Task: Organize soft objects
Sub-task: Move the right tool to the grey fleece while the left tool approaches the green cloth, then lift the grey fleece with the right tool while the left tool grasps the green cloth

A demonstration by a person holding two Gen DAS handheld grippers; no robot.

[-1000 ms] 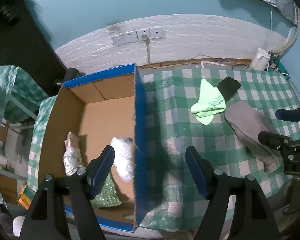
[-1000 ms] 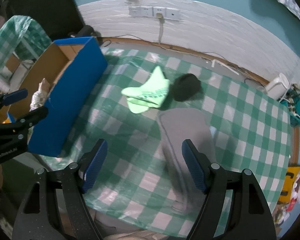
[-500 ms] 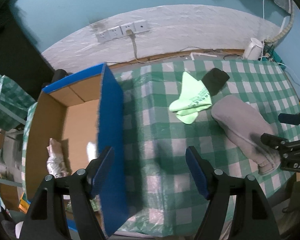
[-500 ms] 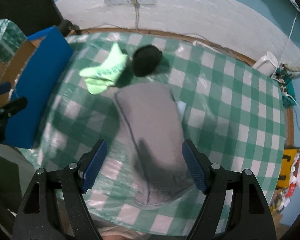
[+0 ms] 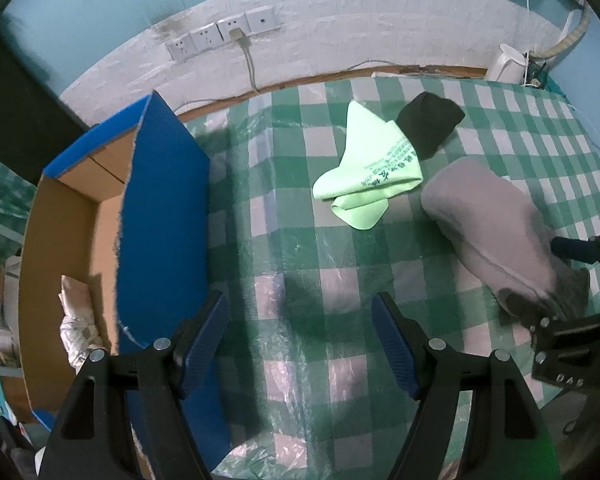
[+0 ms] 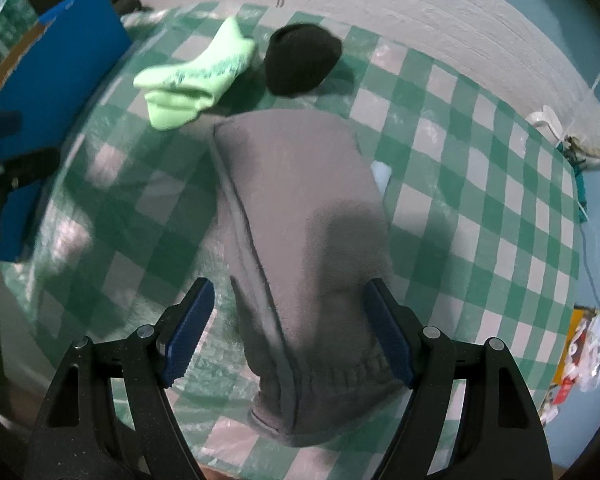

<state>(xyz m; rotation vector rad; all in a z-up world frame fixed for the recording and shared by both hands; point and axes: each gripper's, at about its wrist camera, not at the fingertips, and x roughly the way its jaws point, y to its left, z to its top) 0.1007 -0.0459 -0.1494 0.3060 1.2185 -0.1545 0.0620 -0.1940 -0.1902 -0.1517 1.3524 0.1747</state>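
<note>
A grey fleece garment (image 6: 300,248) lies on the green checked table; it also shows in the left wrist view (image 5: 496,228). My right gripper (image 6: 288,328) is open, low over the garment's near cuffed end, one finger on each side. A light green sock (image 5: 372,172) and a black sock (image 5: 428,124) lie beyond it; both show in the right wrist view, green (image 6: 196,76) and black (image 6: 300,60). My left gripper (image 5: 300,336) is open and empty above bare cloth beside the blue cardboard box (image 5: 164,216).
The box holds a pale bundled cloth (image 5: 76,320) at its near left. A white kettle (image 5: 508,64) stands at the table's far right corner by the wall. The table's front edge (image 5: 340,456) is close under my left gripper.
My right gripper has moved forward and down, so that its fingers now straddle the grey garment's cuff. My left gripper has shifted right, away from over the box to over the table.
</note>
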